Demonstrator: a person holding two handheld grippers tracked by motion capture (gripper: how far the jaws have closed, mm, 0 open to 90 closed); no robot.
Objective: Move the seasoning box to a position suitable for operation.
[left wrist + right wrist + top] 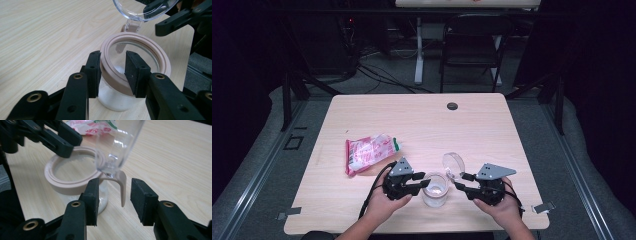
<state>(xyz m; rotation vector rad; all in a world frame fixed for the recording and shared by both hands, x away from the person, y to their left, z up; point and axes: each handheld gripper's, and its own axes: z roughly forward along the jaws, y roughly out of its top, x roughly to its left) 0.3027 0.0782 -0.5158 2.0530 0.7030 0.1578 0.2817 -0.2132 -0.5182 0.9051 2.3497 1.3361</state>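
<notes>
High view has the jar [434, 190] low centre on the table [422, 125], lid [453, 164] flipped up on its hinge. Left gripper [424, 181] straddles the jar's beige rim [135, 50], one jaw inside, one outside, part open, pinching it I think, probably to steady it. Right gripper [459, 181] is part open around the hinge tab [121, 187], not gripping, likely guiding the lid. Pink packet [371, 152] lies left of centre. Pale wood top, dark room, chair [472, 45] behind
</notes>
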